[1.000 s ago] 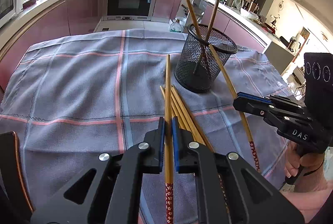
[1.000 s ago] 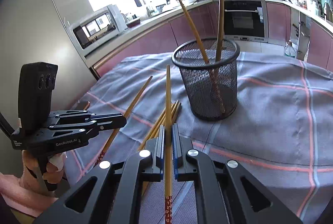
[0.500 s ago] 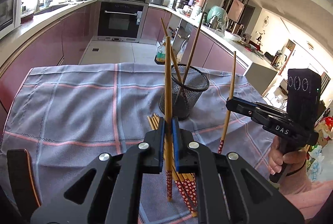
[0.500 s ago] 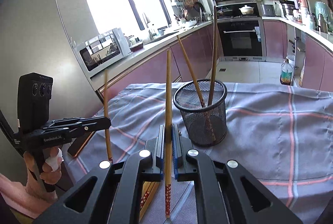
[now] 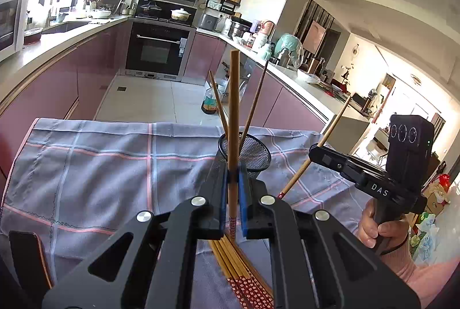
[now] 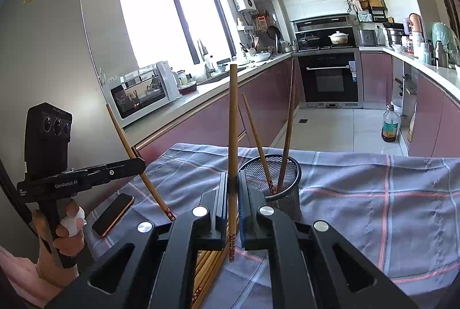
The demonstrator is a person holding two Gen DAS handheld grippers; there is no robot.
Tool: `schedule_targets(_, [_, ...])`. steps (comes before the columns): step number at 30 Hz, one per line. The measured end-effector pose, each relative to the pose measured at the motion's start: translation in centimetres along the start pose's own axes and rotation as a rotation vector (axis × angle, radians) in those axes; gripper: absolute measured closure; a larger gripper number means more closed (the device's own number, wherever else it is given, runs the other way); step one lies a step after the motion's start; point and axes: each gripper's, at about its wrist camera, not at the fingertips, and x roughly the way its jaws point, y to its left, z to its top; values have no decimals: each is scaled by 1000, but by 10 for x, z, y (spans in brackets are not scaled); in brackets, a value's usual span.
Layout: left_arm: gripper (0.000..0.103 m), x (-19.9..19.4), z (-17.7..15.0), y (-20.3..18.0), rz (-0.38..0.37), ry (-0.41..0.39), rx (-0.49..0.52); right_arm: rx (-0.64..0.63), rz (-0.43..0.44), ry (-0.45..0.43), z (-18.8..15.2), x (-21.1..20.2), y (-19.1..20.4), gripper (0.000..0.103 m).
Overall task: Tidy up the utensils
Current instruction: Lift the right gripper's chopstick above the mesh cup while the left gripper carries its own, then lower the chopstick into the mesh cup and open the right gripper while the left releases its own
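1. At the left of the right wrist view, I am seeing the left gripper (image 6: 141, 162) clamped on a slanted chopstick (image 6: 135, 156), with a phone (image 6: 113, 213) lying on the checked cloth (image 6: 373, 194) below it.
2. At centre in the left wrist view, that same left gripper (image 5: 233, 188) is pinching its chopstick (image 5: 233, 113) upright, patterned end down, in front of the mesh holder (image 5: 258, 156).
3. At centre in the right wrist view, the right gripper (image 6: 233, 194) is squeezing a second chopstick (image 6: 232, 122) the same way; the holder (image 6: 284, 188), just right of centre, is already carrying two sticks.
4. I am judging these sticks light, stiff and smooth, so they could pivot in the pads; gripping nearer the middle should be steadier.
5. Loose chopsticks (image 5: 244, 277) are lying at bottom centre, under the jaws.
6. Only the left wrist view is showing the right hand (image 5: 376, 228) at the right edge; only the right wrist view is showing the phone fully.
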Motion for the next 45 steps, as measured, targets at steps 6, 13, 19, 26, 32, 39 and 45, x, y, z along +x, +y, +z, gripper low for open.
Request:
schedule_targets(6, [95,9,15,-9,-16,-18,20,-13,-13,-26,14,-2,-1,98])
schedule_targets(13, [95,18,36,-17,-18,-47,45,-29,-26,-59,30,-6,-1,98])
schedule_targets(19, [95,20,52,-24,-24,-71,61,-29,-24,-87,43,-8,-4,98])
schedule_targets(26, [95,20,72,-29,-21,-108,76,-39,-30,-119,59,-8,-9,98])
schedule_targets(32, [95,26,84,-31,-13,-127,80,-43,-49,-142,70,-4,-13,98])
schedule_targets(39, [95,44,88,-35,24,-105,94,-33,-74,-114,69,12,-21,98])
schedule_targets(45, [95,68,80,-35,36,-34,100,-22,-89,-51,62,34,-26,98])
